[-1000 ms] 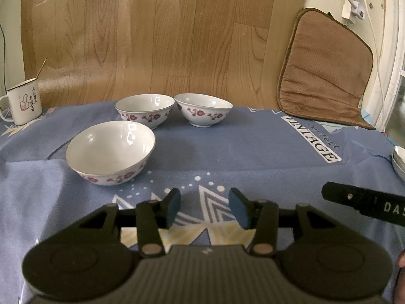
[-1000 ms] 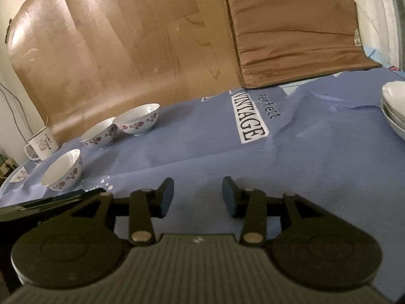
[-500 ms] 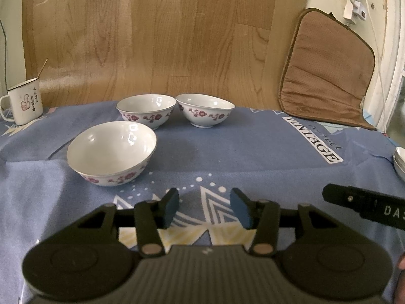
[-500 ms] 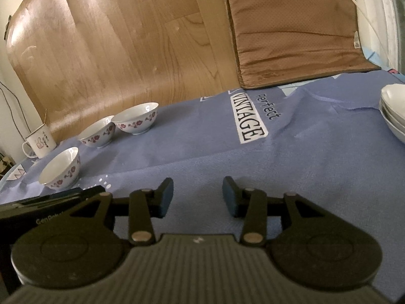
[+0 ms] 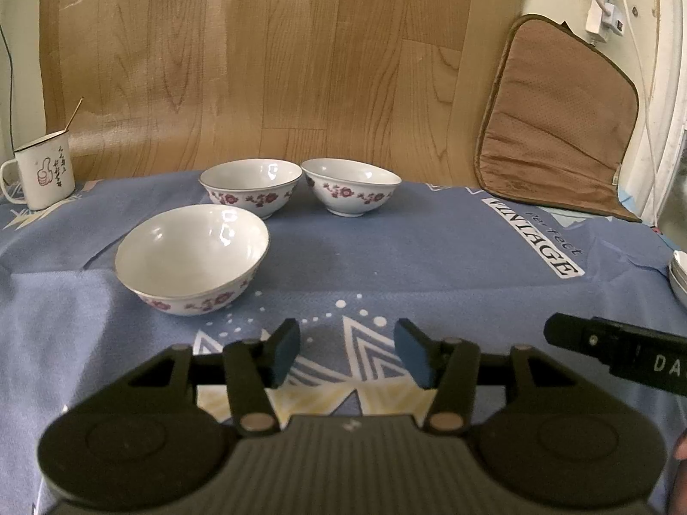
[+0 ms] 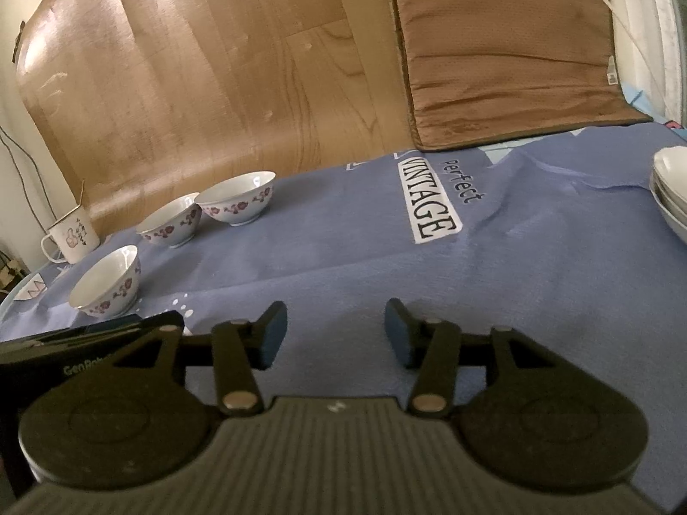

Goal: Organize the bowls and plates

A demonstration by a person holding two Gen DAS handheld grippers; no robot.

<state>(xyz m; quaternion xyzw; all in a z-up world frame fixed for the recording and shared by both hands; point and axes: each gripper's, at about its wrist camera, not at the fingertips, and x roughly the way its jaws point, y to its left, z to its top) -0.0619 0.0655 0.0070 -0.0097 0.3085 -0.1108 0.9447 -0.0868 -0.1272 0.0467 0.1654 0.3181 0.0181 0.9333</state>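
Observation:
Three white bowls with red flowers stand on the blue cloth (image 5: 429,266). The nearest bowl (image 5: 192,259) sits ahead and left of my left gripper (image 5: 347,349). Two more bowls (image 5: 251,186) (image 5: 352,185) stand side by side behind it. My left gripper's jaws are opening over bare cloth, with nothing between them. In the right wrist view the same bowls (image 6: 107,286) (image 6: 170,226) (image 6: 237,202) lie far left. A stack of white plates (image 6: 672,189) sits at the right edge. My right gripper (image 6: 335,328) hovers above the cloth, its jaws opening and empty.
A white enamel mug (image 5: 41,174) with a stick in it stands at the far left. A brown cushion (image 5: 558,124) leans on the wall at the back right. Wood-pattern sheeting (image 5: 257,64) covers the wall behind. The other gripper's black body (image 5: 622,354) shows at right.
Both grippers' jaws have spread a little wider. Neither hand has shifted, and the bowls and plates stay where they were.

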